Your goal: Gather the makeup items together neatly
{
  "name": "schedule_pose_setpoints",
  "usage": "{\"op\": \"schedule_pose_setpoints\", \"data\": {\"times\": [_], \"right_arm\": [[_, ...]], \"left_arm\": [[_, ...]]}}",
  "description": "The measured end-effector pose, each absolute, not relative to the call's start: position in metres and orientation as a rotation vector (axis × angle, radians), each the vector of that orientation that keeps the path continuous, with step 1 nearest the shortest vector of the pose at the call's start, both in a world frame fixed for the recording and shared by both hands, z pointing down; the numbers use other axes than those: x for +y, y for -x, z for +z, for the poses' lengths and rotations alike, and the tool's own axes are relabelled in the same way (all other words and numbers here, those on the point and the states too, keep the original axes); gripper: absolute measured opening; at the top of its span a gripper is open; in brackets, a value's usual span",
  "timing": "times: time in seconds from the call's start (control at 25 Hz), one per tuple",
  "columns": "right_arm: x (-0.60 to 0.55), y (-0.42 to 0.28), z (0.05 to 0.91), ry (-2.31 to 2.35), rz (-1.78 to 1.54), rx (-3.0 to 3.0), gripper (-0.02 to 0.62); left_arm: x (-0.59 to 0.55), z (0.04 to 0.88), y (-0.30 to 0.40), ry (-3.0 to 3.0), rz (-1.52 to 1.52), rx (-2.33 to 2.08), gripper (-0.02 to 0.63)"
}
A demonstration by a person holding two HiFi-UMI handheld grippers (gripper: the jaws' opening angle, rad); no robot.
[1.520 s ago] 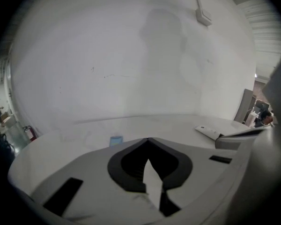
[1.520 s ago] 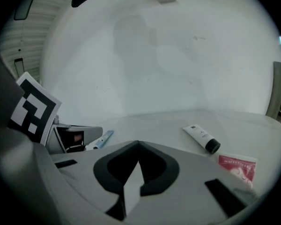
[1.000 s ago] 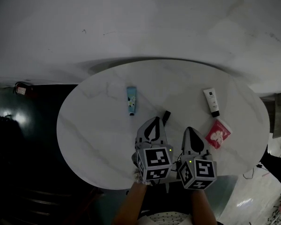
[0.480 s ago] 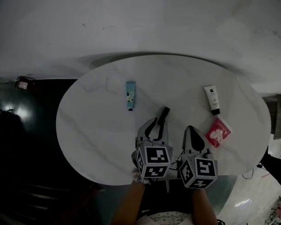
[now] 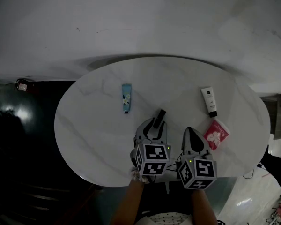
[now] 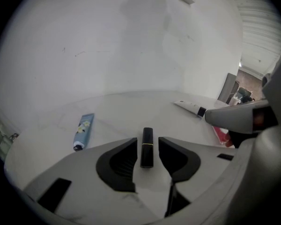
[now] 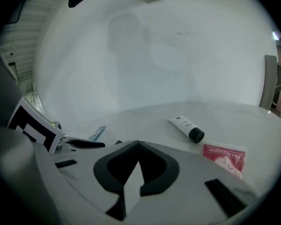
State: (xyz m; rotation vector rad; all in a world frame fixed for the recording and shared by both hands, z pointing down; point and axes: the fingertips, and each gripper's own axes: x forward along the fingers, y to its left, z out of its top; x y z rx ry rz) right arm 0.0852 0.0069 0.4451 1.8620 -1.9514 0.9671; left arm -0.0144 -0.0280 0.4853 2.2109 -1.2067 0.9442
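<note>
A black lipstick (image 6: 147, 146) lies on the round white marble table (image 5: 93, 125), between the fingers of my left gripper (image 5: 154, 123). Those jaws have just been opening and stand apart, with a gap on each side of the lipstick (image 5: 160, 115). My right gripper (image 5: 191, 131) hovers beside it near the table's front, shut with nothing in it (image 7: 138, 144). A blue tube (image 5: 126, 98) lies to the left. Toward the right rest a white tube with a black cap (image 5: 209, 101) and a red sachet (image 5: 216, 134).
The table's front edge runs just under both grippers, with a dark floor to the left and a pale wall behind. The right gripper's shell (image 6: 243, 118) shows at the right of the left gripper view.
The left gripper's jaws have opened from shut and now straddle the black lipstick, the gripper having sunk slightly toward the table. The right gripper has stayed put.
</note>
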Motion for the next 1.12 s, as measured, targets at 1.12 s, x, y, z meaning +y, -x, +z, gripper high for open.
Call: {"op": "schedule_pose_setpoints", "data": {"times": [1.12], "right_arm": [[0.005, -0.094, 0.458, -1.842, 1.002, -1.931, 0.021]], "left_arm": [[-0.034, 0.512, 0.009, -2.152, 1.013, -1.193, 0.176]]}}
